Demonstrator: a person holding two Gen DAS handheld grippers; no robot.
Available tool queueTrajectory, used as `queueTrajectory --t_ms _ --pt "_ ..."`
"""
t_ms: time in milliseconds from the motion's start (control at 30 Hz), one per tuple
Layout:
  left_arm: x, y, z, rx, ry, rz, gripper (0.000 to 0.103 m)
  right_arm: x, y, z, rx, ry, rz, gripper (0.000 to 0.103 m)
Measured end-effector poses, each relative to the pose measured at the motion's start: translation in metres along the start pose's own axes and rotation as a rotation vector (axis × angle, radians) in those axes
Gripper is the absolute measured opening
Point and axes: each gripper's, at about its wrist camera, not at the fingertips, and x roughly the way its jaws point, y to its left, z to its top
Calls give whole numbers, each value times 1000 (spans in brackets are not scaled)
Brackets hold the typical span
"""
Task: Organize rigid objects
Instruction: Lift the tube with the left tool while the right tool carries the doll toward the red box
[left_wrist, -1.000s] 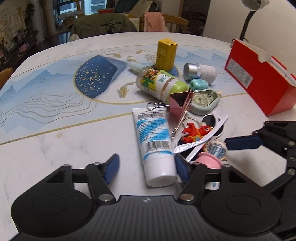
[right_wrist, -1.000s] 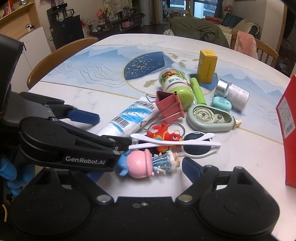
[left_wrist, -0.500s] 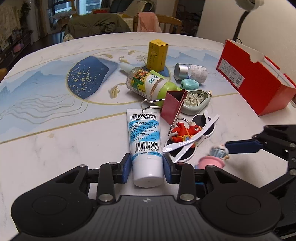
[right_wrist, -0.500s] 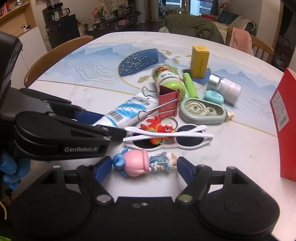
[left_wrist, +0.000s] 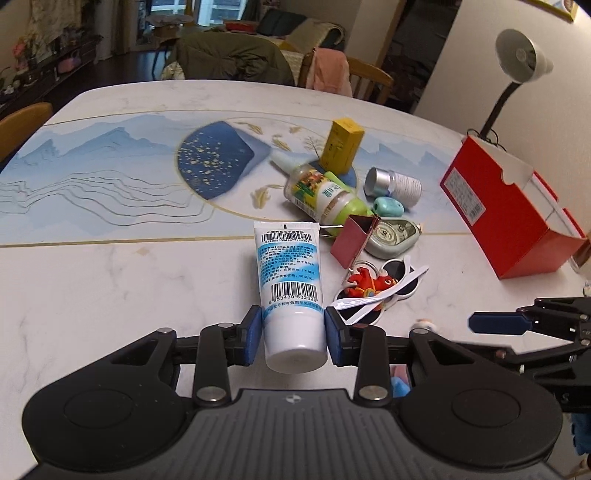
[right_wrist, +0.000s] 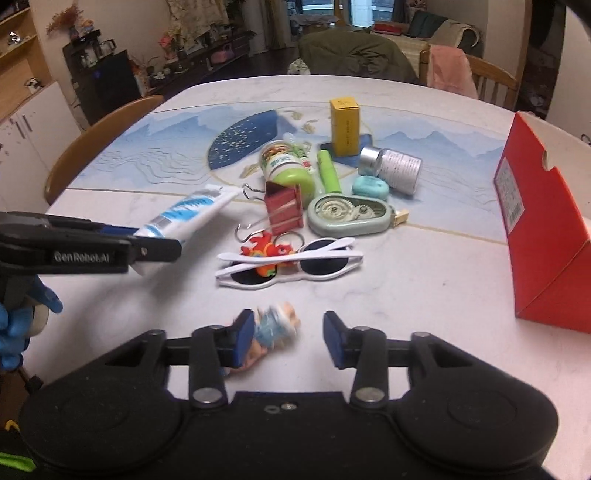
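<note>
My left gripper (left_wrist: 294, 338) is shut on the cap end of a white and blue tube (left_wrist: 290, 280), lifted off the table; it also shows in the right wrist view (right_wrist: 184, 218). My right gripper (right_wrist: 289, 338) is open, with a small doll (right_wrist: 275, 326), blurred, lying against its left pad. A pile ahead holds white sunglasses (right_wrist: 291, 264), a red crab keyring (right_wrist: 264, 249), a pink binder clip (right_wrist: 284, 203), a green tape dispenser (right_wrist: 349, 216) and a green-capped bottle (right_wrist: 286, 168).
A red box (right_wrist: 543, 229) stands open at the right. A yellow box (right_wrist: 345, 125), a silver-capped jar (right_wrist: 391, 168), a teal sharpener (right_wrist: 370, 187) and a green marker (right_wrist: 328, 171) lie behind the pile. Chairs stand around the table's far and left edges.
My left gripper closed on the tube and lifted it toward the left. My right gripper narrowed around the doll, which turned and slid against the left pad.
</note>
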Motion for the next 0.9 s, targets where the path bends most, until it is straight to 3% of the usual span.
queueTrajectory --t_ms 33,67,100,467,600,767,900 --pt "-2 0 -1 -2 -4 0 35 -2 0 -2 0 -12 12 68" --pt "-5 1 -2 -5 -6 1 35 -5 1 -3 -2 -29 27 84" --pt "-7 1 -3 -8 -8 3 35 -6 3 -4 -8 -44 43 87" --pt "-26 5 -20 -29 -13 33 35 26 34 -3 -162 12 98 86" --pt "-32 8 -25 -40 -21 49 35 37 36 3 -140 13 99 87" --pt "-37 12 -28 -50 -22 64 35 48 41 7 -118 5 63 91" --pt "-39 15 -30 -58 -22 76 35 56 45 10 -116 26 9 88"
